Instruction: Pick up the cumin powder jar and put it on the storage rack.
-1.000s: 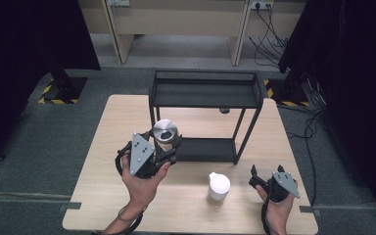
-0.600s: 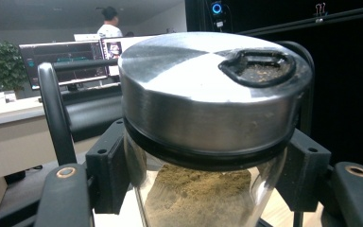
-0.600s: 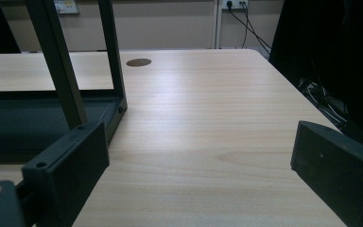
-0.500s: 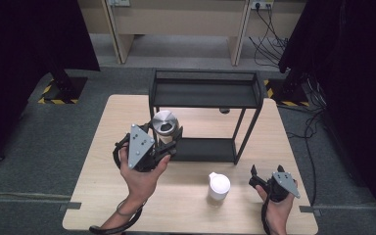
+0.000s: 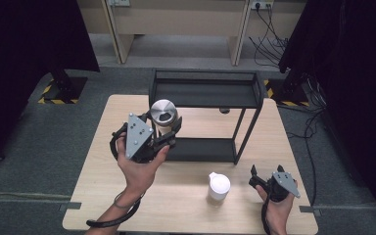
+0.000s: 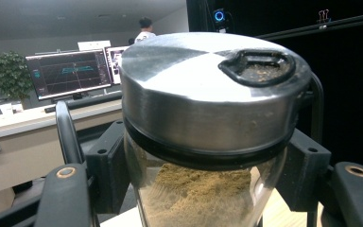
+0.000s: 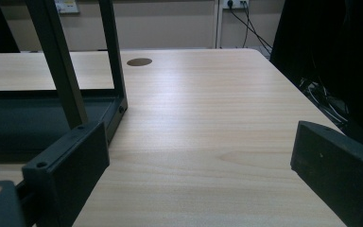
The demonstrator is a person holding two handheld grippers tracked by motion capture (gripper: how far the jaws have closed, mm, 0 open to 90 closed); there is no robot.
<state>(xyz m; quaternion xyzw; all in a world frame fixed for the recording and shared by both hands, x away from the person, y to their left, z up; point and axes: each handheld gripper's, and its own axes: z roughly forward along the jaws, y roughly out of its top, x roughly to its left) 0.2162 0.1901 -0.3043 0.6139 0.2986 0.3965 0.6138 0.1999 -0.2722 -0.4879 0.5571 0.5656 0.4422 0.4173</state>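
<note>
A glass jar (image 5: pixel 163 112) with a brushed metal lid is held up off the table, in front of the left end of the black two-level rack (image 5: pixel 252 104). My left gripper (image 5: pixel 164 128) is shut on its glass body just below the lid. In the left gripper view the jar (image 6: pixel 208 94) stands upright between the jaws and holds brown powder. My right gripper (image 5: pixel 252 177) rests low at the table's front right, open and with nothing in it. In the right gripper view its jaws (image 7: pixel 198 156) stand wide apart over bare tabletop.
A small white lidded pot (image 5: pixel 219 186) stands on the wooden table (image 5: pixel 103 161) between the two hands. The rack's lower shelf (image 5: pixel 200 149) sits on the table and its corner post (image 7: pixel 59 61) stands close on the left in the right gripper view. Desks and monitors lie beyond.
My left gripper has risen with the jar, from level with the lower shelf up toward the rack's top shelf. The right gripper and the white pot have stayed put.
</note>
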